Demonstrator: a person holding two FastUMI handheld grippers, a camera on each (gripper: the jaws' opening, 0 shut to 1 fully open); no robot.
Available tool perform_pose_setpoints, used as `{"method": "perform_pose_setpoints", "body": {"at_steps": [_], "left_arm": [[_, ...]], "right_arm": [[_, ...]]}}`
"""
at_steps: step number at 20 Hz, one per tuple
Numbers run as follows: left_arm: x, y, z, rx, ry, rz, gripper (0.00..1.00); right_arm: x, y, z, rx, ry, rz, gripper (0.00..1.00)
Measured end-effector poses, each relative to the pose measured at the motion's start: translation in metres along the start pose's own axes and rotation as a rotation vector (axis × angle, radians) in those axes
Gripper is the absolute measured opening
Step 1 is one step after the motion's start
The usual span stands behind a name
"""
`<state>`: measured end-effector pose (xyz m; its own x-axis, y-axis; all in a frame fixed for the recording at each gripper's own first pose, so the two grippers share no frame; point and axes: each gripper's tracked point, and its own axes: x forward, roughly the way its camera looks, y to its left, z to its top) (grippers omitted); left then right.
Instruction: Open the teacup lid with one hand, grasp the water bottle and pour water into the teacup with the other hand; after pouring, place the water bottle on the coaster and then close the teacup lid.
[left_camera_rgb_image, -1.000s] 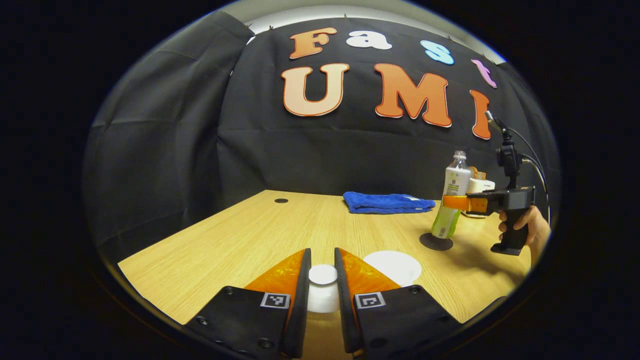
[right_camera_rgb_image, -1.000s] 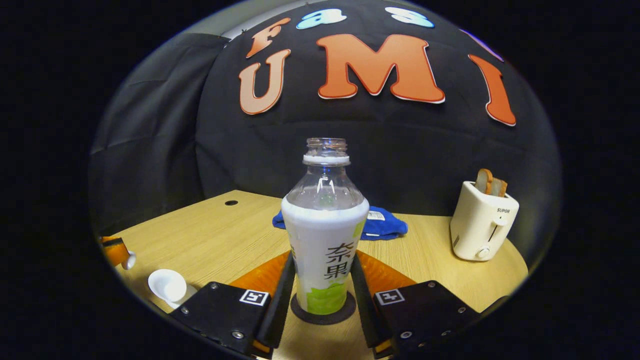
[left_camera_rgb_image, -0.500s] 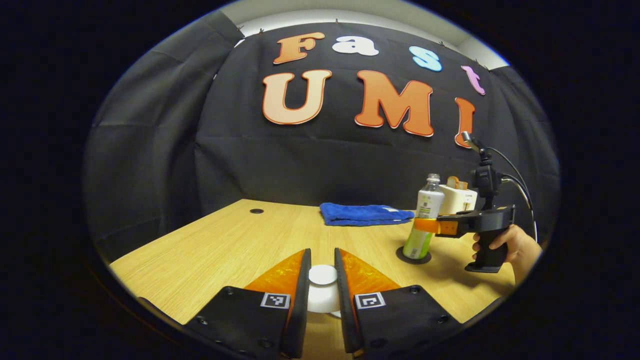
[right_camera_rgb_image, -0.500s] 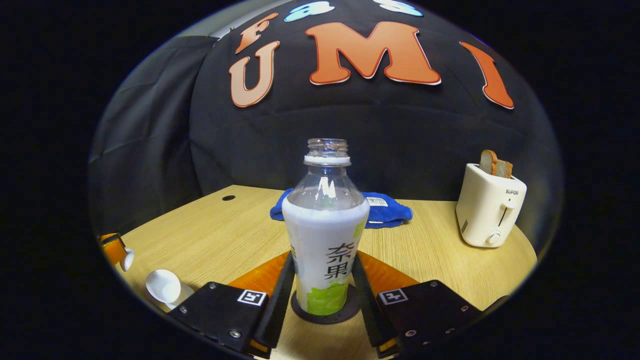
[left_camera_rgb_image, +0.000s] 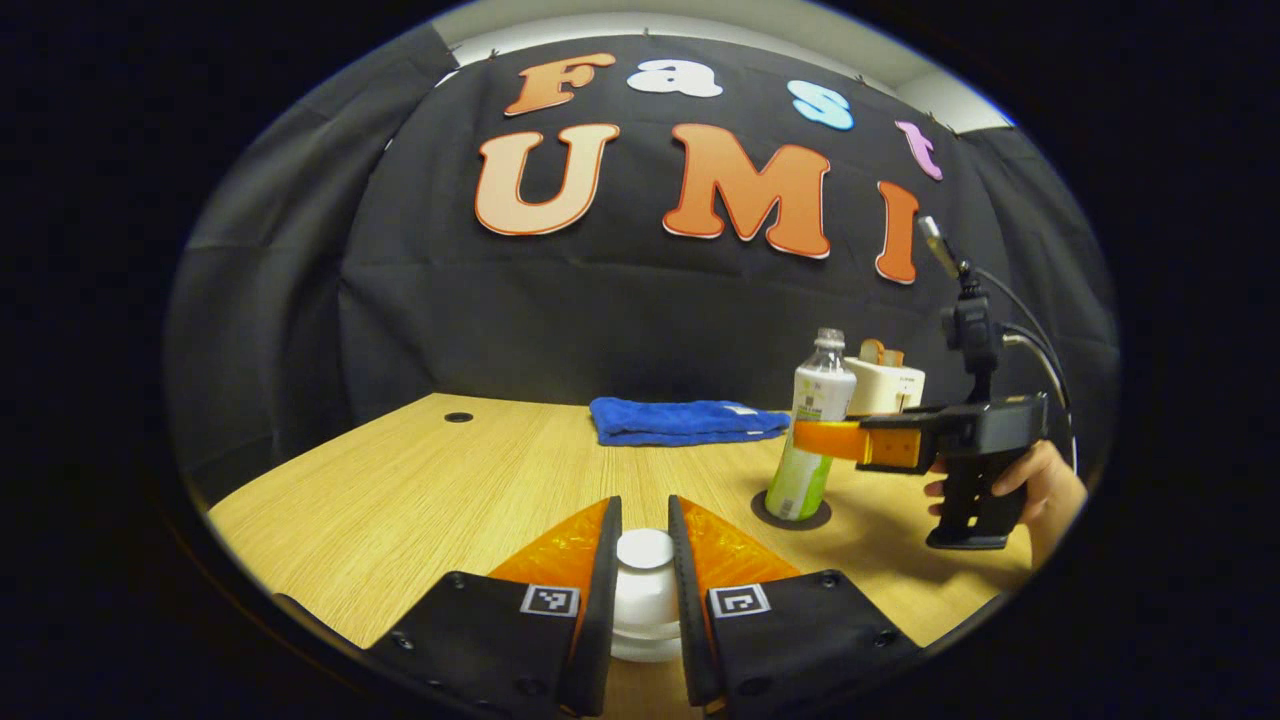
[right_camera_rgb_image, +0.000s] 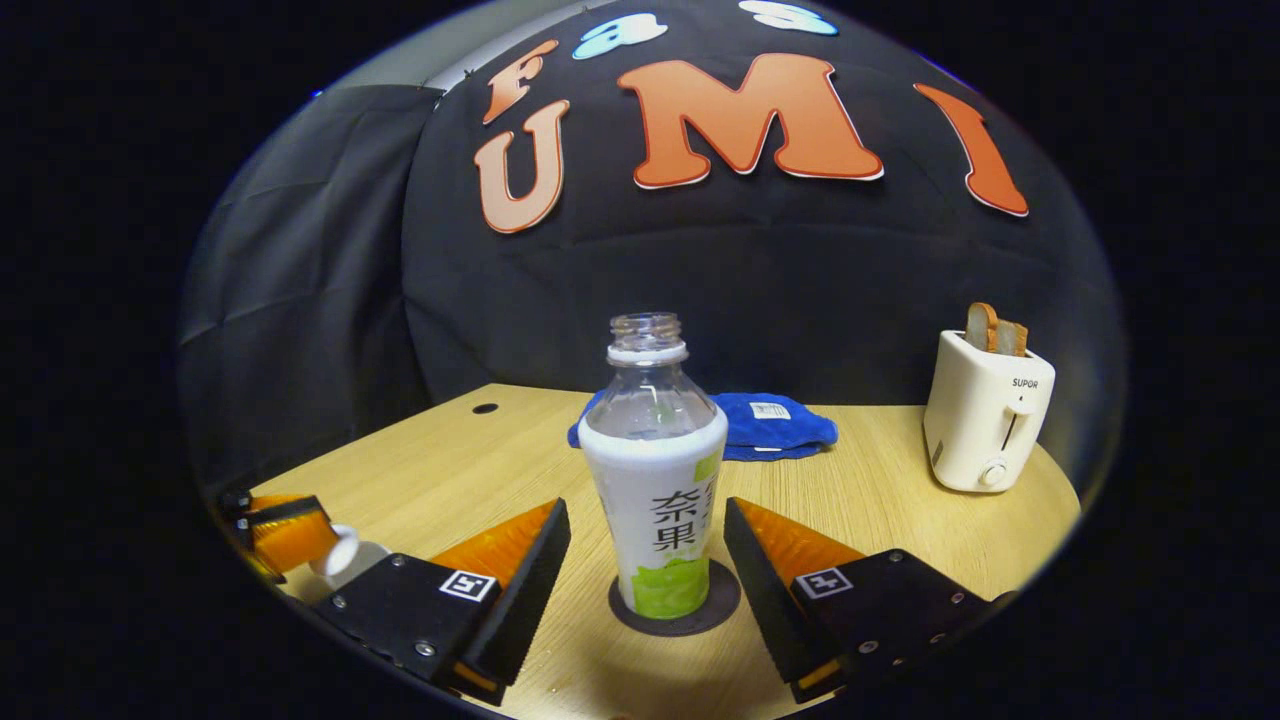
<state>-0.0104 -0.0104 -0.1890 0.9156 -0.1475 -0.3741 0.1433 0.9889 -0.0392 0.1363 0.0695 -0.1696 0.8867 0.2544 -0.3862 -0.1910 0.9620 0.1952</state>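
Right gripper view: the right tool stands apart around an uncapped clear plastic water bottle, upright on a round dark coaster on the wooden counter. The left tool is clamped on a white teacup lid.

Blue towel, white-green bottle

Square black-and-white markers and small screws are being shown on each hand-held gripper's black finger mounts; a cable is being trailed from the right hand-held gripper.
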Motion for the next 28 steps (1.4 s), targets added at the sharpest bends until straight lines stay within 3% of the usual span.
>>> {"method": "perform_pose_setpoints", "body": {"at_steps": [7, 10, 11, 14, 15, 17, 18, 19, 21, 23, 26, 28], "left_arm": [[0.007, -0.001, -0.018, 0.044, 0.046, 0.021, 0.30], [0.008, -0.009, -0.021, 0.064, 0.059, 0.016, 0.34], [0.009, -0.008, -0.023, 0.075, 0.068, 0.023, 0.30], [0.007, -0.008, -0.020, 0.102, 0.068, 0.042, 0.36], [0.006, -0.007, -0.017, 0.109, 0.058, 0.047, 0.39], [0.004, -0.008, 0.002, 0.119, 0.003, 0.056, 0.59], [0.003, -0.009, 0.012, 0.123, -0.026, 0.063, 0.63], [0.002, -0.010, 0.021, 0.128, -0.052, 0.075, 0.58], [-0.002, -0.014, 0.043, 0.122, -0.105, 0.084, 0.70], [-0.007, -0.024, 0.065, 0.099, -0.159, 0.076, 0.71], [-0.017, -0.039, 0.098, 0.089, -0.233, 0.061, 0.90], [-0.024, -0.043, 0.113, 0.082, -0.259, 0.064, 0.92]], "right_arm": [[-0.045, 0.010, 0.007, 0.023, -0.057, 0.028, 0.96], [-0.063, 0.011, 0.013, 0.006, -0.091, 0.032, 0.96], [-0.068, 0.010, 0.015, -0.004, -0.099, 0.025, 0.96], [-0.083, 0.002, 0.021, -0.012, -0.126, 0.009, 0.96], [-0.087, 0.000, 0.021, -0.010, -0.133, 0.002, 0.96], [-0.095, -0.008, 0.024, -0.013, -0.147, -0.026, 0.96], [-0.099, -0.014, 0.024, -0.015, -0.151, -0.053, 0.96], [-0.104, -0.018, 0.023, -0.016, -0.157, -0.072, 0.96], [-0.113, -0.020, 0.025, -0.030, -0.174, -0.096, 0.96], [-0.123, -0.025, 0.032, -0.051, -0.200, -0.123, 0.96], [-0.139, -0.029, 0.048, -0.063, -0.248, -0.156, 0.96], [-0.151, -0.032, 0.057, -0.072, -0.283, -0.182, 0.96]]}}
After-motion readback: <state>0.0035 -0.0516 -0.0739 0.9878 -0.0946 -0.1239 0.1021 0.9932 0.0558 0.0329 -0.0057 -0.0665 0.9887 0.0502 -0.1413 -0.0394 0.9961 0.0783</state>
